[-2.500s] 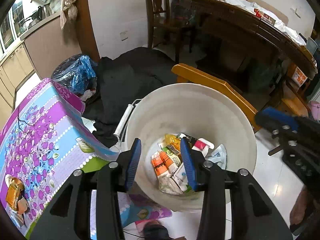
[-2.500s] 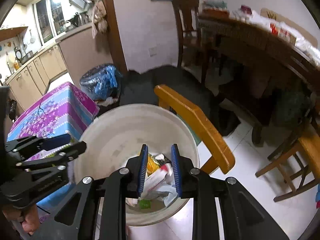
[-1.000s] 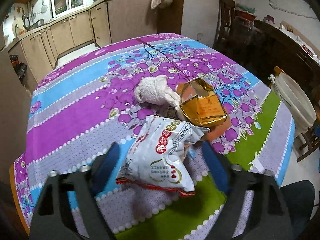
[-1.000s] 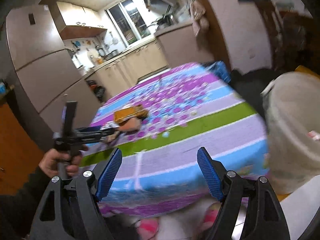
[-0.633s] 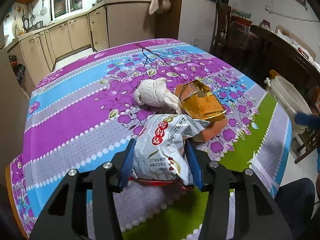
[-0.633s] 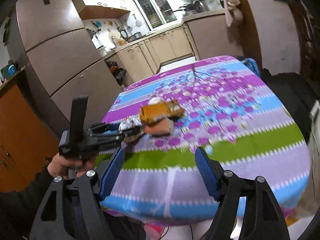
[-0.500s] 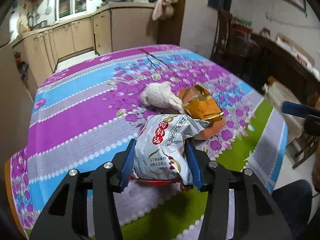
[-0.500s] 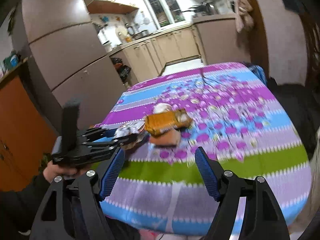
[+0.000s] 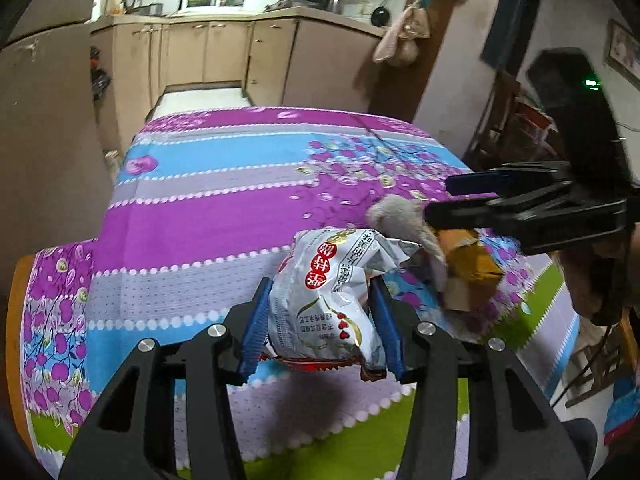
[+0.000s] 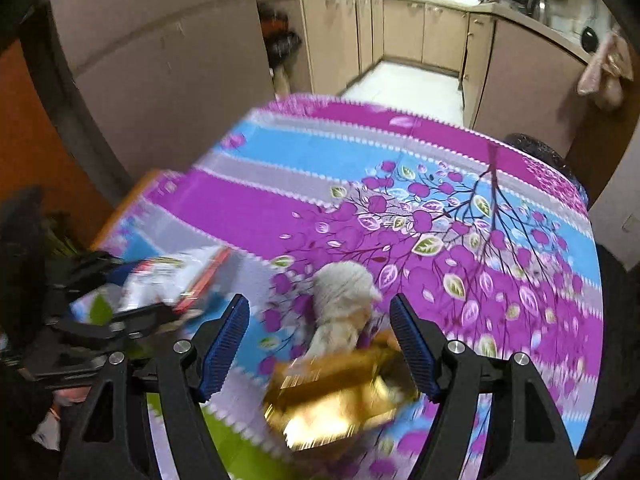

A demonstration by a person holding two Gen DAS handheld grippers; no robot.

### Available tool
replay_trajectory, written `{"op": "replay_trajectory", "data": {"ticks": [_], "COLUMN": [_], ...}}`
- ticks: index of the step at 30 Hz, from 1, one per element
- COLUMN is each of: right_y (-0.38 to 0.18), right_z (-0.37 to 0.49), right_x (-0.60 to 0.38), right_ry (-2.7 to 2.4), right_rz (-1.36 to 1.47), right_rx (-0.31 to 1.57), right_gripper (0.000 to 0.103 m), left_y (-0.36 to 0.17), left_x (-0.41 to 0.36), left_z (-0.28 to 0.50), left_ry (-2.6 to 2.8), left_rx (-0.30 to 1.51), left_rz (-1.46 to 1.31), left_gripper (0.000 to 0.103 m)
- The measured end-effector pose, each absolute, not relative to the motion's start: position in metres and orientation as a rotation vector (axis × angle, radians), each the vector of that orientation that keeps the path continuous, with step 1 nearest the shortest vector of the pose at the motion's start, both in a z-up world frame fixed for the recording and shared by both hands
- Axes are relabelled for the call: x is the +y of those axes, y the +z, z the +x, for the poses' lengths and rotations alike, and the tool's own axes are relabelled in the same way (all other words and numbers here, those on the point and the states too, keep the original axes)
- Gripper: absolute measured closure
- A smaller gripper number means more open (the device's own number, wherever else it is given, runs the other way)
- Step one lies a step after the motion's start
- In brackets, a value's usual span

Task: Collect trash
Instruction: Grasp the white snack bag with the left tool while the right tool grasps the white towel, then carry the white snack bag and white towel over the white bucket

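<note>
the left gripper (image 9: 322,322) is clenched on a white snack bag (image 9: 328,292): both blue pads press its sides, and the bag bulges up between them with its torn top flopping toward the far side. its red bottom seam sits just above the cloth (image 9: 200,216), over a dark shadow, so it looks lifted a little, though the angle makes that hard to be sure of. in the right wrist view the same bag (image 10: 176,276) shows blurred at the left edge, gripped in the left gripper (image 10: 120,320), with part of a hand (image 10: 68,394) under it.

the right gripper (image 10: 320,344) is released, jaws wide apart with nothing pressed between them. it hangs over a crumpled white tissue (image 10: 344,292) and a gold box (image 10: 340,388); both lie in the gap between the fingers but clear of the pads. the box is tilted and smeared by motion blur, its near end lowest in the picture. the tissue touches the box's far side.

from the left wrist view the right gripper (image 9: 452,196) reaches in from the right, its tips just above the tissue (image 9: 400,216), and the box (image 9: 468,272) sits beside the bag on the right, partly behind the tissue.

the cloth is striped purple, blue, grey and green with a purple flower print. beyond the table stand beige kitchen cabinets (image 9: 224,52).
</note>
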State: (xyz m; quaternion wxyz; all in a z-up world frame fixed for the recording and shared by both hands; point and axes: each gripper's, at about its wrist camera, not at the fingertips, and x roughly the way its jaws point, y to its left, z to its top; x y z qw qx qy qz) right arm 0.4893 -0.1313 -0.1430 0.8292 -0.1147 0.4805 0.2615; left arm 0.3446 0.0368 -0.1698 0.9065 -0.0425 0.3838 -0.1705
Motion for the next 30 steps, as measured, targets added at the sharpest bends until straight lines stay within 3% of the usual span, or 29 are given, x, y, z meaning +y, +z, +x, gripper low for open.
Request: {"op": "replay_trajectory", "data": {"ticks": [4,8,15,24,30], "right_y": [-0.158,-0.173,-0.182,-0.126,-0.083], "right_z": [0.504,0.515,0.511,0.468,0.377], "right_x": [-0.119,-0.121,-0.123,-0.151,-0.173], "right_ry": [0.517,0.455,0.428,0.375,0.271], "right_rz": [-0.308,-0.331,-0.319,-0.138,-0.059], "right_rx": [1.077,1.133,1.094,0.806,0.532], "right_gripper": [0.032,0.052,0.067,0.069,0.069], "left_y": [-0.173,-0.177,-0.179,-0.152,-0.113], "left_x": [0.039,0.037,0.033,0.032,0.016], "left_z": [0.35,0.354,0.356,0.341,0.313], "left_ry": [-0.331,-0.317,-0.284,-0.158,-0.078], "left_rx": [0.802,0.805,0.802,0.707,0.575], "left_rz": [-0.089,-0.083,-0.077,-0.065,-0.071], "left_gripper": [0.057,0.057,0.057,0.057,0.057]}}
